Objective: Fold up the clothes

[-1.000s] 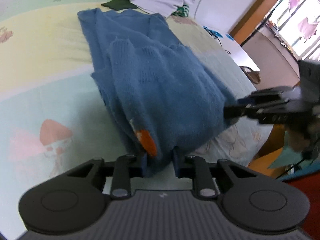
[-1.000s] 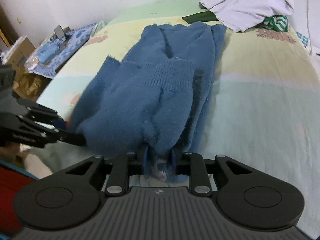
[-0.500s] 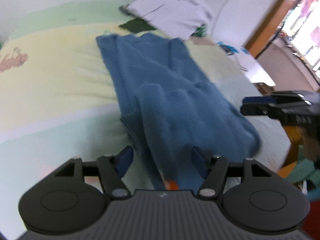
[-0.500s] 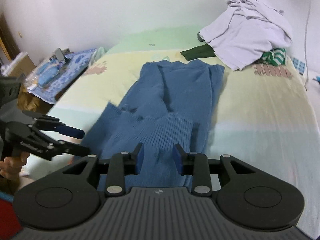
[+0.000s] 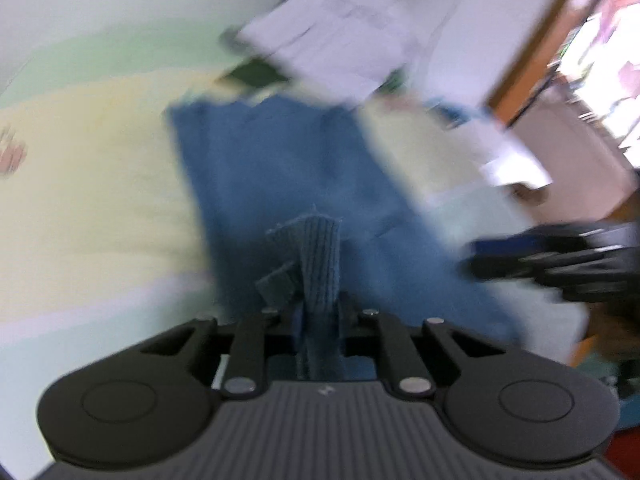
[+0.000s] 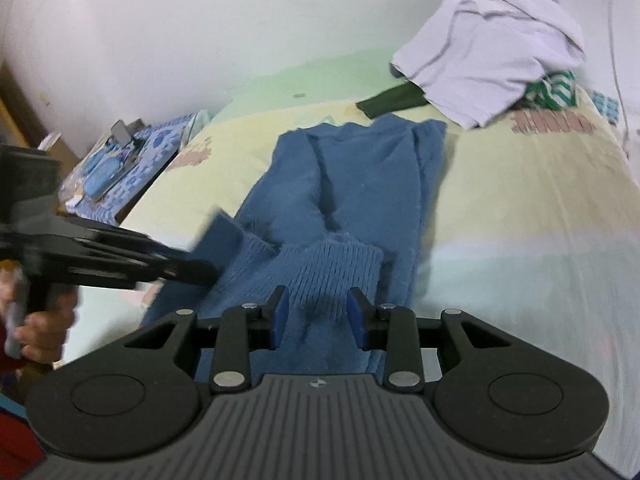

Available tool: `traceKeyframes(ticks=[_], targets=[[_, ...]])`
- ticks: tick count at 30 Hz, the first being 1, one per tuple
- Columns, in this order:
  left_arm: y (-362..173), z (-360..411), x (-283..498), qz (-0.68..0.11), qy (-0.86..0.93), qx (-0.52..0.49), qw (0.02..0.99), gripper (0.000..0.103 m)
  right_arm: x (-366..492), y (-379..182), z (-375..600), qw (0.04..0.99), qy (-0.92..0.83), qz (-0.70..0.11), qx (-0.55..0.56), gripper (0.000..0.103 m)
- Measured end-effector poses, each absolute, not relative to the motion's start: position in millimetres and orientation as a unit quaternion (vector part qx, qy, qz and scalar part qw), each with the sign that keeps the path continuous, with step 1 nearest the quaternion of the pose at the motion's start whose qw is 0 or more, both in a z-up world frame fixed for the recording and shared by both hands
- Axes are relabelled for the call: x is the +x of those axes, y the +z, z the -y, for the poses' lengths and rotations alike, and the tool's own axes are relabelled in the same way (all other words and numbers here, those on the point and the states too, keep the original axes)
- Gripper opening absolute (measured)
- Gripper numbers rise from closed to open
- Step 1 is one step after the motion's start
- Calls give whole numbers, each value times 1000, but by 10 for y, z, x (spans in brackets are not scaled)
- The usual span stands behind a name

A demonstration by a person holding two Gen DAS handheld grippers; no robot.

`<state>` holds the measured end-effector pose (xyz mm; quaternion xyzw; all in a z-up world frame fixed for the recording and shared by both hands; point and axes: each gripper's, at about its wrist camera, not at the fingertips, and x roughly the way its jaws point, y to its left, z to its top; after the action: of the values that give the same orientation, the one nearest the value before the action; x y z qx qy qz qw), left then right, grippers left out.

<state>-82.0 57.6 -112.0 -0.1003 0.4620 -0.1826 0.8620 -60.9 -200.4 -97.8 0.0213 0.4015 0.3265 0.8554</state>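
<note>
In the left wrist view, the left gripper (image 5: pixel 319 322) is closing, its fingers pinching a ribbed edge of the blue sweater (image 5: pixel 280 184) spread along the bed (image 5: pixel 88 168). In the right wrist view, the right gripper (image 6: pixel 318 316) has its fingers apart over the sweater's near ribbed hem; white clothes (image 6: pixel 488 44) lie far right.

Between our right fingers (image 6: pixel 280 316), which carry blue pads on black arms, we see a mid-blue knitted sweater (image 6: pixel 352 184) with a ribbed cuff. Beyond the fingers the bed sheet (image 6: pixel 520 208) runs in pale bands of mint, soft yellow and light green, with small pink cartoon prints. Farther off lies a pale lilac garment (image 6: pixel 492 44) over a dark green piece (image 6: pixel 390 105) and a green-and-white striped one (image 6: pixel 554 88). Left of the fingers sits a blue patterned cloth (image 6: pixel 132 160).
</note>
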Motion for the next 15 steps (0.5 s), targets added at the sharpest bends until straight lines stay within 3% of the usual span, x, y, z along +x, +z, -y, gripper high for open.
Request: traceKeyframes(ticks=[2, 5, 12, 15], targets=[[-1147, -693, -796, -461, -183, -129, 859, 26, -587, -962, 1954, 857, 336, -391, 6, 34], [-1105, -781, -822, -457, -173, -138, 862, 31, -572, -938, 1862, 856, 358, -373, -11, 34], [-908, -635, -807, -427, -113, -64, 895, 34, -394, -1188, 1735, 845, 351, -401, -51, 32], [-707, -584, -820, -390, -38, -13, 920, 23, -325, -1236, 1792, 838, 355, -413, -26, 32]])
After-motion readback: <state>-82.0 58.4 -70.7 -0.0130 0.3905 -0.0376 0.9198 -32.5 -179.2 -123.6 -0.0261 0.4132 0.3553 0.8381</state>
